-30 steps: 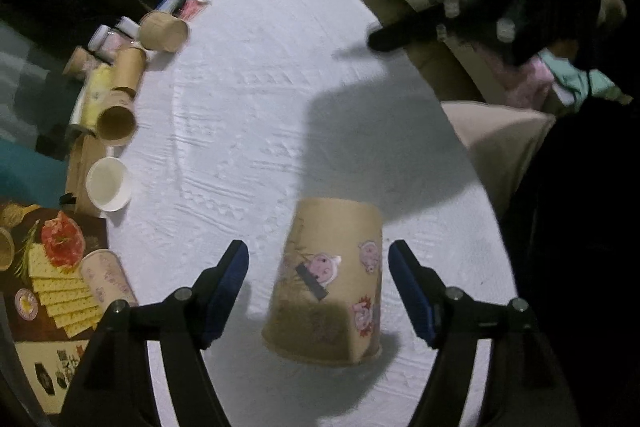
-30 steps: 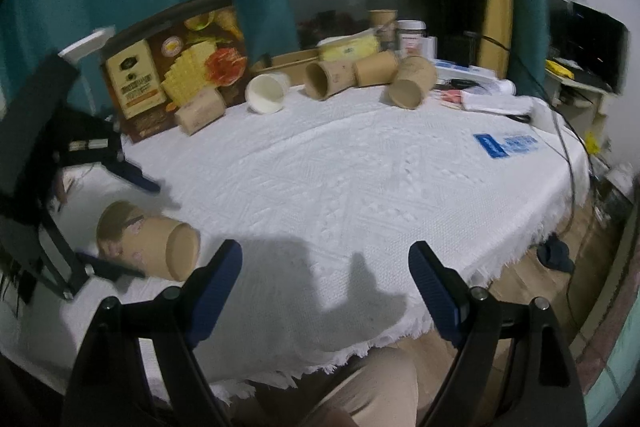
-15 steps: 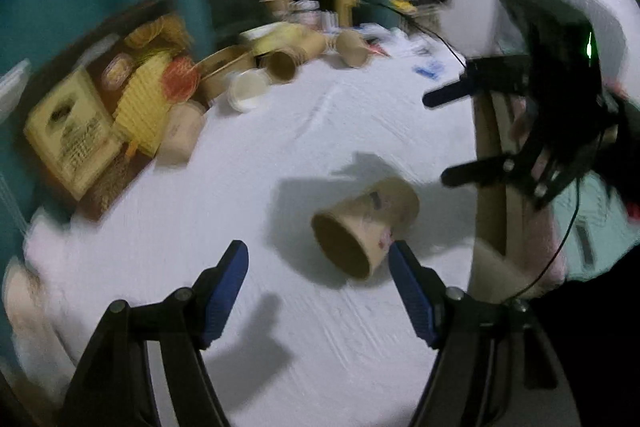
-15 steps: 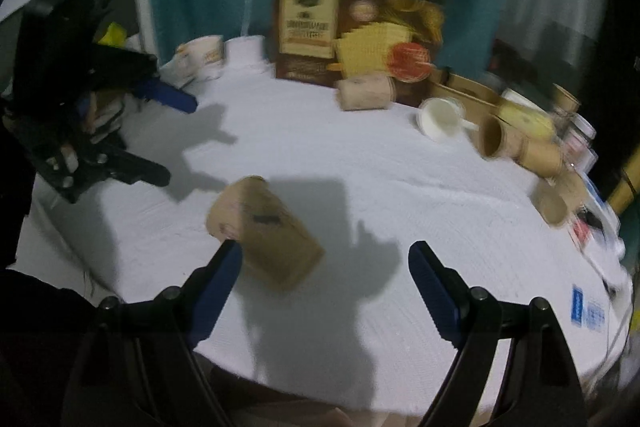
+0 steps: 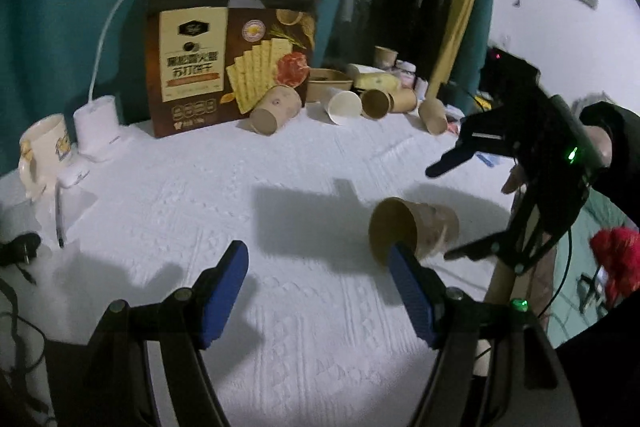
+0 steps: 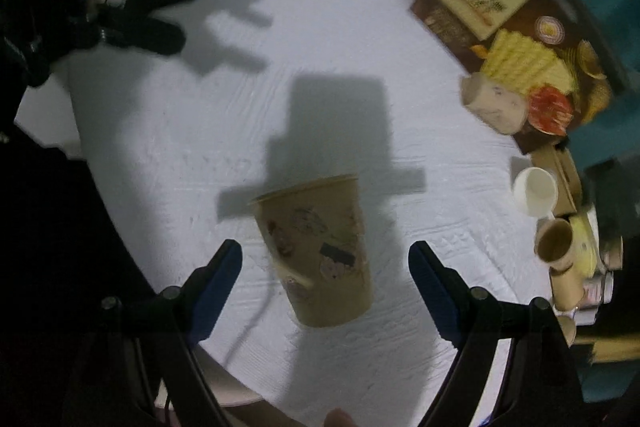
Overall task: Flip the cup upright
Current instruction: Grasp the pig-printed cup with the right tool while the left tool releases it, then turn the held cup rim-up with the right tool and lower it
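Observation:
A brown paper cup [image 5: 412,231] with cartoon stickers lies on its side on the white tablecloth [image 5: 280,187], its mouth facing my left gripper. In the right wrist view the cup [image 6: 320,251] lies between the blue pads of my right gripper [image 6: 325,287], with a gap on each side. From the left wrist view, my right gripper [image 5: 444,213] straddles the cup from the right, open. My left gripper [image 5: 318,291] is open and holds nothing; the cup sits just beyond its right fingertip. It also shows at the top left as my left gripper [image 6: 180,3].
A cracker box [image 5: 228,59] stands at the back, beside a white desk lamp [image 5: 100,119] and a mug [image 5: 44,151]. Several paper cups [image 5: 276,111] lie along the back edge. A black cable [image 5: 20,251] lies at the left. The table edge runs close behind the cup.
Both grippers have rolled and swung round. The cup lay between my left gripper's fingers; now it is past their right tip. My right gripper has moved over the cup.

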